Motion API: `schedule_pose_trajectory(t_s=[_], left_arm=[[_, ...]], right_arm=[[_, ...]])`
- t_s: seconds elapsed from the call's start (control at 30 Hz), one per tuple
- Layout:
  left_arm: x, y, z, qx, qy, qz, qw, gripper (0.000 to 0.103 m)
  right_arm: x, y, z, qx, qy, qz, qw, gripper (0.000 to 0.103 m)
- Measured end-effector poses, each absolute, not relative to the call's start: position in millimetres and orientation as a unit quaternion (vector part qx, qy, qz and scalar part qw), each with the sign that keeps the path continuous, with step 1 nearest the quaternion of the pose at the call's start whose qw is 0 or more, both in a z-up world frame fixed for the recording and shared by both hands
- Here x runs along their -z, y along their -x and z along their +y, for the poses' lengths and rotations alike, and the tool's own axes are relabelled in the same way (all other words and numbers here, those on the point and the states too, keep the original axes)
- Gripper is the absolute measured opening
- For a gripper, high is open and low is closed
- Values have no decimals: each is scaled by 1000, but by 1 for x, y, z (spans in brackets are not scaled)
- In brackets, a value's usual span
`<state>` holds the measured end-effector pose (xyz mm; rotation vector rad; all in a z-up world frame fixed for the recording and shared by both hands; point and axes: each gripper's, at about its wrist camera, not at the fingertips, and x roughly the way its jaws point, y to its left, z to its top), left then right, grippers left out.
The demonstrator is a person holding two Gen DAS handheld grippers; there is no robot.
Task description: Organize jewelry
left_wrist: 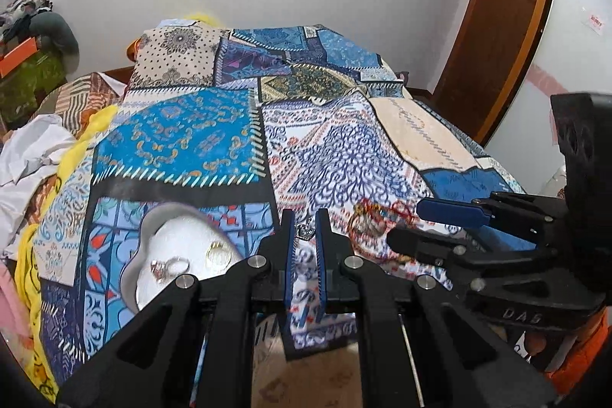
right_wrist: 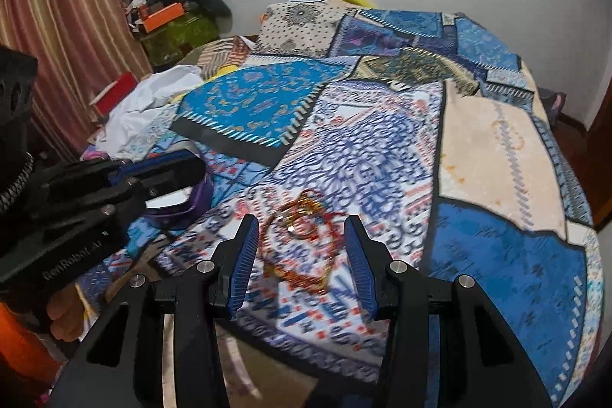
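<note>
Left gripper (left_wrist: 306, 230): fingers nearly together, pinching a small silver pendant (left_wrist: 305, 231) above the bed (left_wrist: 179, 136), just right of the heart-shaped tray (left_wrist: 153, 217). Two rings (left_wrist: 170, 265) already lie in the tray.

Right gripper (right_wrist: 302, 251): fingers partly apart, holding nothing, straddling the bangle pile (right_wrist: 302, 220) right of the tray.

Risks: the pendant is held only by its edge; a jolt could drop it into the busy quilt pattern, where it would be hard to find. Closing on tangled bangles may drag several together.

Unclear: bangle count is blurred; whether a chain hangs from the pendant; tray's near edge sits behind the left gripper.
</note>
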<state>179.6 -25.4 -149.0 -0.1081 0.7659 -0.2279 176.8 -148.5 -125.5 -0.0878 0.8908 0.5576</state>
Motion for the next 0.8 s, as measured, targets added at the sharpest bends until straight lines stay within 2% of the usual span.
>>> schedule_pose_trajectory(t_s=[0.2,0.33,0.63,0.7,0.8], left_arm=[[152,-168,-15,105,63,375,919,8],[151,-166,-7,101,73,371,920,8],[154,-165,1,97,79,370,920,8],[156,-166,3,96,82,372,920,8],[155,-165,3,96,82,371,920,8]], right_arm=[[135,-179,-142,-281,19,452,847,30],[144,-186,-140,-276,2,474,836,29],[145,-194,-136,-246,19,470,847,29],[146,-194,-133,-241,31,467,850,20],[147,-194,-132,-240,34,465,852,15]])
